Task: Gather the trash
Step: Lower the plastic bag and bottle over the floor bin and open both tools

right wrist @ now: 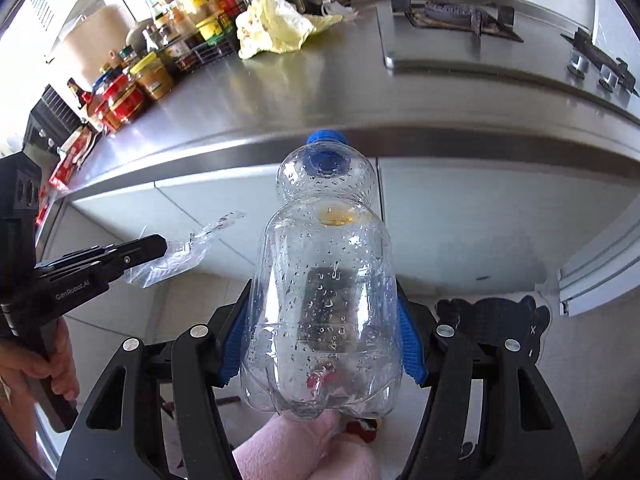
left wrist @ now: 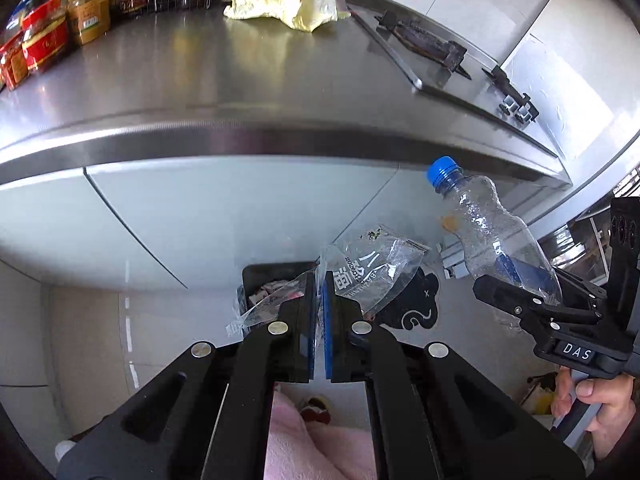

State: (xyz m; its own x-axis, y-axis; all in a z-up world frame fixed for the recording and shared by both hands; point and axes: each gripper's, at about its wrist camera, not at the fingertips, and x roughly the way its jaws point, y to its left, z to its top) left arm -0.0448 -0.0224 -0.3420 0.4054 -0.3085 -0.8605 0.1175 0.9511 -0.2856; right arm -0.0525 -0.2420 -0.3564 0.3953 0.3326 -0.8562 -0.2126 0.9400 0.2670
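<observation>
The left gripper was clenched on a crumpled clear plastic wrapper, directly above the open black trash bin on the floor. To its right, the right gripper grasped a clear blue-capped plastic bottle, long axis running forward, farther from the bin.

The bin shows only its far rim; the left gripper and the wrapper cover the rest, and its contents are too small to identify. The jars run off the picture's left edge, labels unreadable. In the right wrist view the bottle hides the floor behind it.
</observation>
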